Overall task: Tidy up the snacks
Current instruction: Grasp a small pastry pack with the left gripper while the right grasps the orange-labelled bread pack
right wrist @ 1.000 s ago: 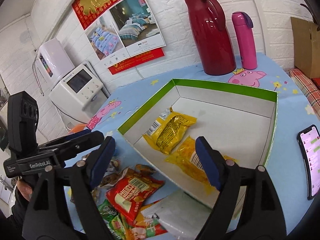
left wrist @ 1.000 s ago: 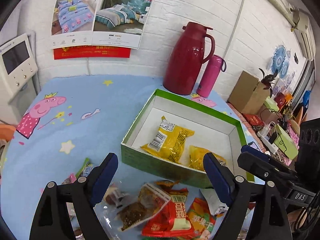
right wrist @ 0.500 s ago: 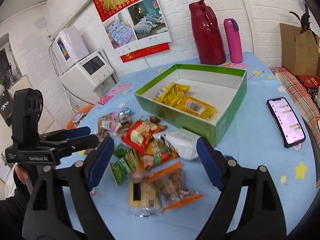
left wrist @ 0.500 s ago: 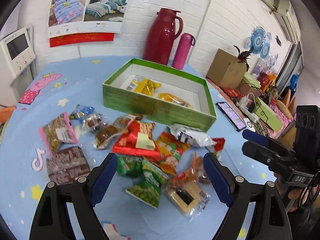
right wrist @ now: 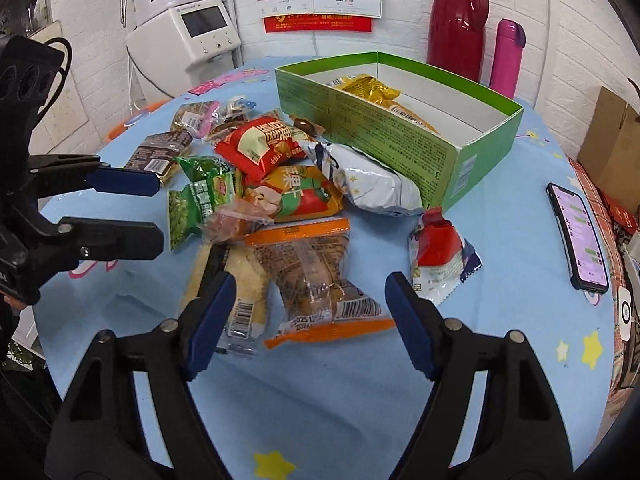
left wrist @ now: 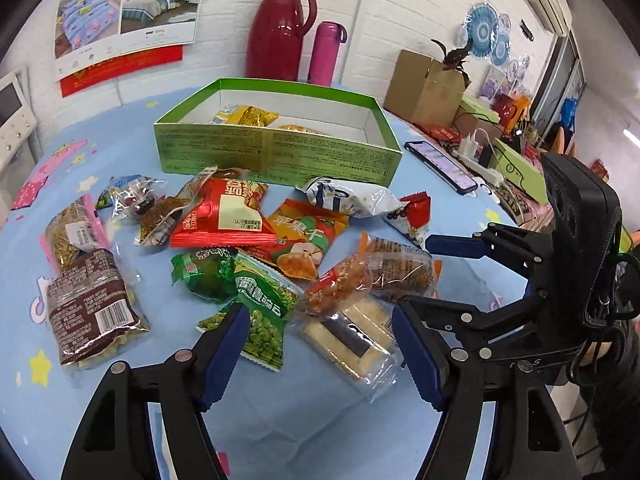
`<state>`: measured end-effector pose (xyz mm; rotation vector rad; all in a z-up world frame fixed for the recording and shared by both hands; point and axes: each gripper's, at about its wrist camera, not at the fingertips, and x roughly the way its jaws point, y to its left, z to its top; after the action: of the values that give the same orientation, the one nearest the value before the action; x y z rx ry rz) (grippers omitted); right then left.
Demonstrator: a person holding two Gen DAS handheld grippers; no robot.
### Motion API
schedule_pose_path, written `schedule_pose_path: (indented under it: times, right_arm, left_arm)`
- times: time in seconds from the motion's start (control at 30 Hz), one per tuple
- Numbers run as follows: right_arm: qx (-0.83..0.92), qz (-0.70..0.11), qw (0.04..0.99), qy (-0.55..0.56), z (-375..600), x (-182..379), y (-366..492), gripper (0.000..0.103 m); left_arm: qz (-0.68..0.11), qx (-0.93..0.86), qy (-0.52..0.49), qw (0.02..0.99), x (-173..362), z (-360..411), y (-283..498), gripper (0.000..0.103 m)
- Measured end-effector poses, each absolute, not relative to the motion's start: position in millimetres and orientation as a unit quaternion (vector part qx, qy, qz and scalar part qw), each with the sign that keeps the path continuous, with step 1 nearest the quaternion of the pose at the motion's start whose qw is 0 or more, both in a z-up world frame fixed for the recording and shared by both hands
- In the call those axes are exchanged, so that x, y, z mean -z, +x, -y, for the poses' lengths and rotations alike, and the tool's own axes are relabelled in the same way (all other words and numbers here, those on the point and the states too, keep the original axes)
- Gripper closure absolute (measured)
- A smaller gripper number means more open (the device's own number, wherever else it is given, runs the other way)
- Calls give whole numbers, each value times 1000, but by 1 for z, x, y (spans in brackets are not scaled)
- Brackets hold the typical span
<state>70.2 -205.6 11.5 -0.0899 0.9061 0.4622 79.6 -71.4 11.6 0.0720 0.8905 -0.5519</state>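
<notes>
Now that I've backed off the green box (left wrist: pixel 276 152), both claws spread empty over the snack pile (left wrist: pixel 256 248), ready for another.

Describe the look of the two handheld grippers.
Both match: the left gripper and the right gripper have black plastic scissor-link frames with silver rivets and blue padded fingers. A black camera block with round lenses and dark cables tops the right one.

Glossy plastic snack packets (right wrist: pixel 312 276); seemingly matt cardboard box (right wrist: pixel 384 136).
</notes>
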Motion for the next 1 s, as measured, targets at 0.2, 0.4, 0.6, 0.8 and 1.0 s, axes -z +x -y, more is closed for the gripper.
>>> schedule_pose_path:
  times: [0.2,0.4,0.6,0.8,1.0]
  right_arm:
    - [-220,-444,868,-16,214,-2,62,55]
    - [-211,-440,873,-9,221,-6,47,61]
    - [-201,-440,875,4,227,-7,43,64]
    - [-193,-444,875,11,226,-8,45,65]
    - [-185,-456,870,28,229,-10,43,66]
  left_arm:
    - [-420,268,76,864,-7,92,86,33]
    - [-429,274,126,851,8,119,96,47]
    - [-428,263,143,853,19,125,107,50]
    - [-430,275,167,843,25,132,113,49]
    - [-453,287,159,829,32,132,115,82]
